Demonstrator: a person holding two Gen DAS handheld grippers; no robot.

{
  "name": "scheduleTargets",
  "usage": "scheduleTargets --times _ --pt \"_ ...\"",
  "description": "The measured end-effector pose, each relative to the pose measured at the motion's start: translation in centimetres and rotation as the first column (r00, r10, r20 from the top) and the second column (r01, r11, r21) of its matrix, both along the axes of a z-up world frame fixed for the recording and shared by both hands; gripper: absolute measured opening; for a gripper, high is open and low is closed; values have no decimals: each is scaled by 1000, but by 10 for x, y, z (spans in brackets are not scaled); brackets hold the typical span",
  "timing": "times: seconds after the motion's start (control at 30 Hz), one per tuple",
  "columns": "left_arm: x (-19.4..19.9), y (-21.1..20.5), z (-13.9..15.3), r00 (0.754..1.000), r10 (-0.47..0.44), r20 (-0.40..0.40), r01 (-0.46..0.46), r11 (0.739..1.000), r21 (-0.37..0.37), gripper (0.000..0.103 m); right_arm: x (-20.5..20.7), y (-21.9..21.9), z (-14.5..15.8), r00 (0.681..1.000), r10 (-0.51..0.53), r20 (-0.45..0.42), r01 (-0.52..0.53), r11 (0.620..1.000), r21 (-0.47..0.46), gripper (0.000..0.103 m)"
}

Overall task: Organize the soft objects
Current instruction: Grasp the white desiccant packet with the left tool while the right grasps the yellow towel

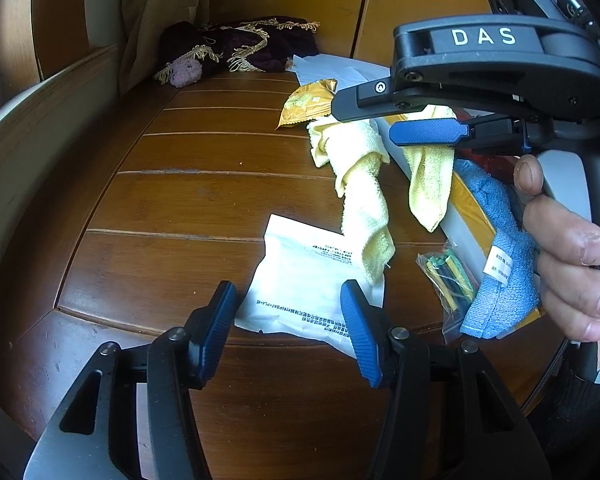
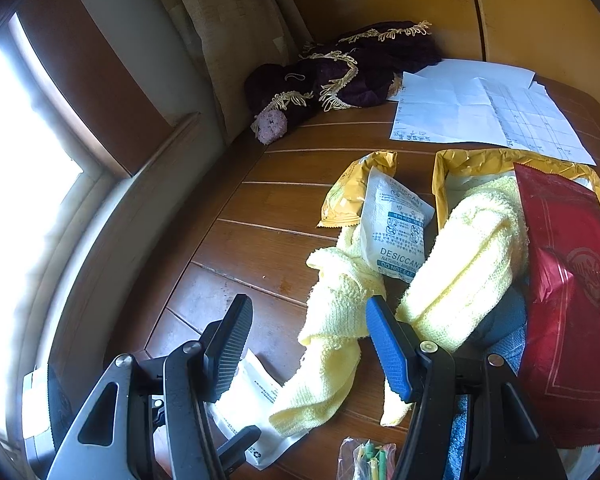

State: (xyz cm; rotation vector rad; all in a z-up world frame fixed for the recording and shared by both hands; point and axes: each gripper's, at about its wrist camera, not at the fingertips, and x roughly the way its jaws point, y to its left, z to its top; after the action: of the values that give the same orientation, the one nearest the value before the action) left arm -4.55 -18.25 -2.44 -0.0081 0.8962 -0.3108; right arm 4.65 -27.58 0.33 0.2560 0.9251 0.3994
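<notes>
The left claw (image 1: 288, 332) sits at the bottom centre of its own view, jaws spread wide and empty, hovering low above a white pouch (image 1: 300, 280) on the wooden tabletop (image 1: 160, 200). In the upper right of that view the right claw (image 1: 380, 120) reaches in sideways, a hand (image 1: 564, 256) wrapped round its grip at the right edge. Its jaws are also wide, straddling the yellow towel (image 2: 340, 320), which drapes from the yellow box (image 2: 480, 160) down onto the tabletop; a blue cloth (image 1: 496, 264) lies against the box, lower right.
</notes>
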Motion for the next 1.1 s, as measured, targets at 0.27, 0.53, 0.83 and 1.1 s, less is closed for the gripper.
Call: scheduleTargets --times 0.27,0.53,0.83,1.1 --pt "0 1 1 1000 5 -6 -5 1000 -3 53 -2 -2 -1 1000 -4 -3 4 1000 5 62" --pt "1 2 0 1000 11 -9 -11 1000 -9 53 -2 -3 -2 1000 -5 -5 5 1000 9 62" --pt "1 4 0 1000 17 -13 -17 1000 -20 53 -2 -1 -2 1000 -3 -3 3 1000 4 62" --pt "1 10 2 999 23 -26 -24 998 -50 52 1 -1 0 1000 -5 -1 5 1000 9 62"
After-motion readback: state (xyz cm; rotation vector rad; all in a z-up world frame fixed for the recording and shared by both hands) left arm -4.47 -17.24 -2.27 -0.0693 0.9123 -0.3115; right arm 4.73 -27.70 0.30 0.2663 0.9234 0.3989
